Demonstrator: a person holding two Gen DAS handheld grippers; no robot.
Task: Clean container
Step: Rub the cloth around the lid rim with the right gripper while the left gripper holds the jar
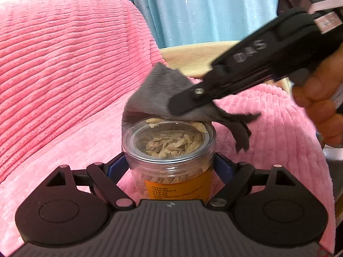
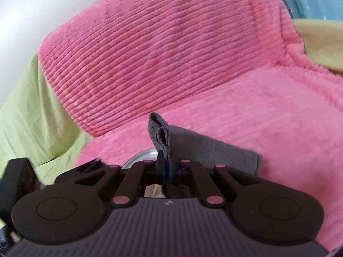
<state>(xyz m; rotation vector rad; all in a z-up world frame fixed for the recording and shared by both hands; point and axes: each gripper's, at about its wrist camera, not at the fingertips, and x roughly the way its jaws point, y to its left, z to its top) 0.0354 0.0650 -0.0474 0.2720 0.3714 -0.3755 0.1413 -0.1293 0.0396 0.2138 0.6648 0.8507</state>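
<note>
Pink ribbed plush blanket [image 1: 64, 68]. Grey cloth [image 1: 154, 94]. Clear jar [image 1: 169, 150], orange label [image 1: 178, 189] with dark print, beige slices inside. Light blue curtain [image 1: 203, 10] with white stars. Black tools with blue pads [image 1: 116, 167]. Lime green sheet [image 2: 27, 115]. Pale yellow fabric [image 2: 317, 40].
</note>
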